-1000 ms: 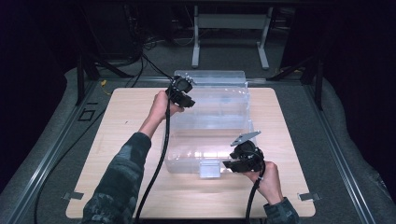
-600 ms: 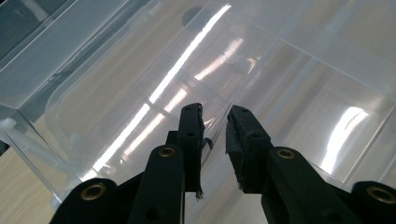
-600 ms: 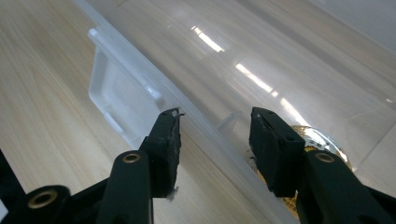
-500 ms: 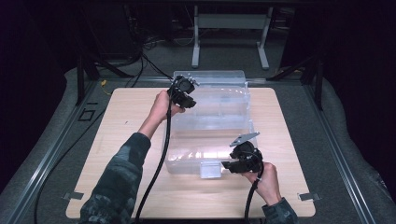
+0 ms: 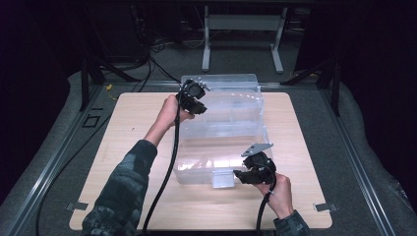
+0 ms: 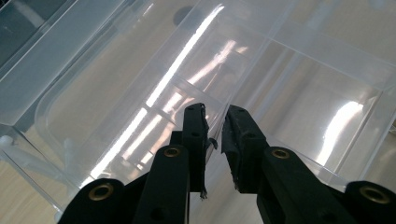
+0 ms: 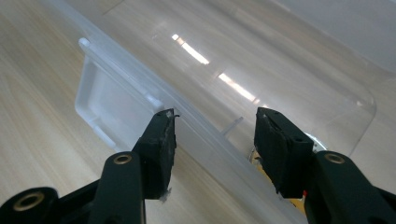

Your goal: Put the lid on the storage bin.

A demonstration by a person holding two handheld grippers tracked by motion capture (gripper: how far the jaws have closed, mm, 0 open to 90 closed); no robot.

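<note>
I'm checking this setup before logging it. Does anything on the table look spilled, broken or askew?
Nothing stands out. The clear plastic organizer box sits flat on the wooden table, with no cracks or spills that I can see. The left tool grips a box wall; the right tool straddles the near rim, jaws apart.

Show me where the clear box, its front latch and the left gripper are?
Clear box (image 5: 231, 115), high view, on its inner dividers.
Latch (image 5: 222, 179), high view, on the white tab at the near edge.
Left gripper (image 6: 214, 128), left gripper view, midway between its fingertips.
</note>
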